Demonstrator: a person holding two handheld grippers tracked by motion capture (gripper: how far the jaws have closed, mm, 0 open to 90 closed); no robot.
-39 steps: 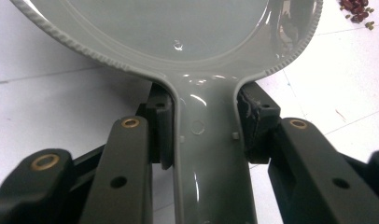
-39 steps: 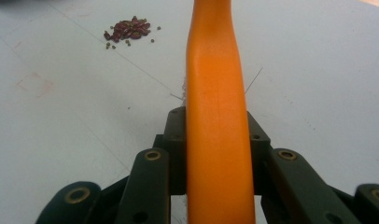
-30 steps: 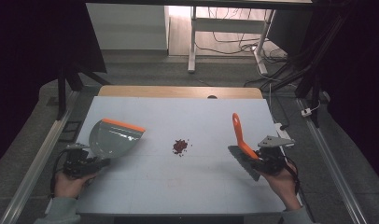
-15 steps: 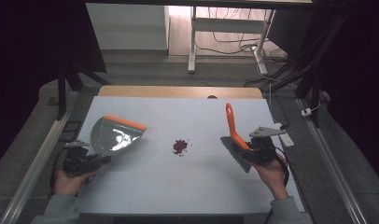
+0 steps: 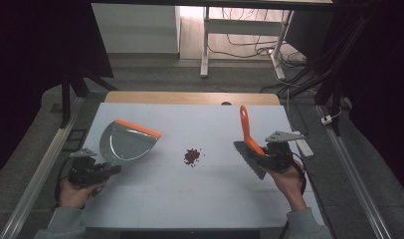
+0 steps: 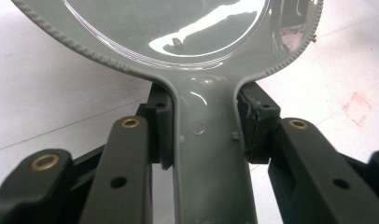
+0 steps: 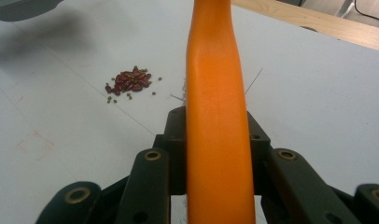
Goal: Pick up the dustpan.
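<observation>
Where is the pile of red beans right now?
In the high view, the red beans lie mid-table, between the dustpan on the left and the brush on the right.

text: none legible | labels: none | numbers: none

Left gripper (image 5: pixel 110 170) clamped on grey dustpan (image 5: pixel 126 143), right gripper (image 5: pixel 262 155) gripping orange brush (image 5: pixel 248 135), bean pile (image 5: pixel 192 156) between, white tabletop (image 5: pixel 190 199)

Between your dustpan (image 5: pixel 128 143) on the left and brush (image 5: pixel 248 140) on the right, the table (image 5: pixel 200 199) lies open; the one thing in the way is the small bean pile (image 5: pixel 191 156) at mid-table. The near strip before your hands is bare
</observation>
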